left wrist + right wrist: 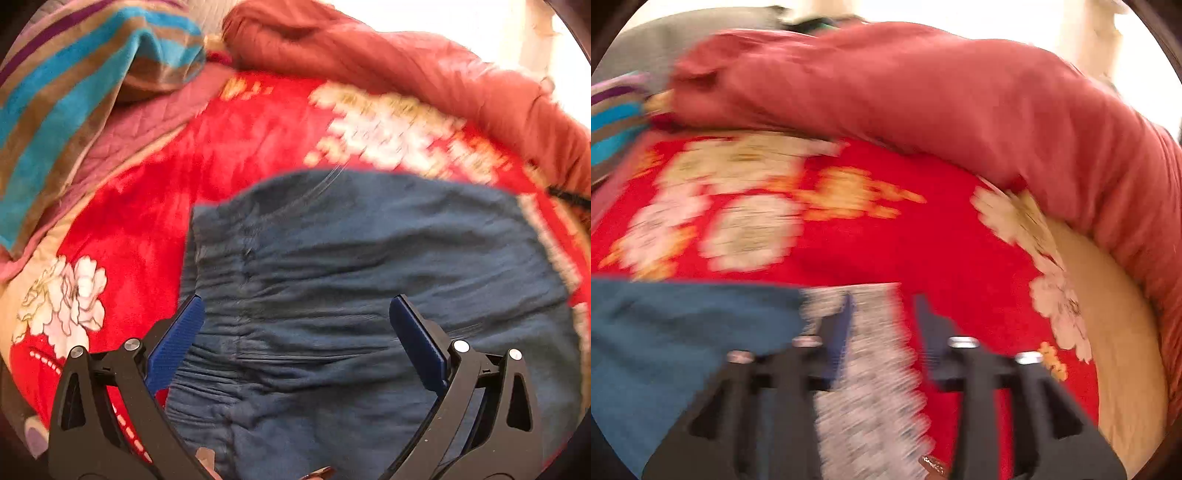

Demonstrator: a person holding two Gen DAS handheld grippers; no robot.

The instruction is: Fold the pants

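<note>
Left hand-held gripper (295, 314) hangs agape over blue pants (369, 258); no legible writing.

A bedroom in a home is shown. A bed is covered by a red blanket (229, 147) with big white flowers. A thick orange quilt (923, 103) is bunched up at the back, and a striped towel (74, 81) is piled beside it.

We see blue pants (369, 258), soft wrinkled fabric, lying folded and fairly flat on red floral blanket (155, 192); gathered elastic waistband at left side, far edge straight, cloth creased across.
</note>
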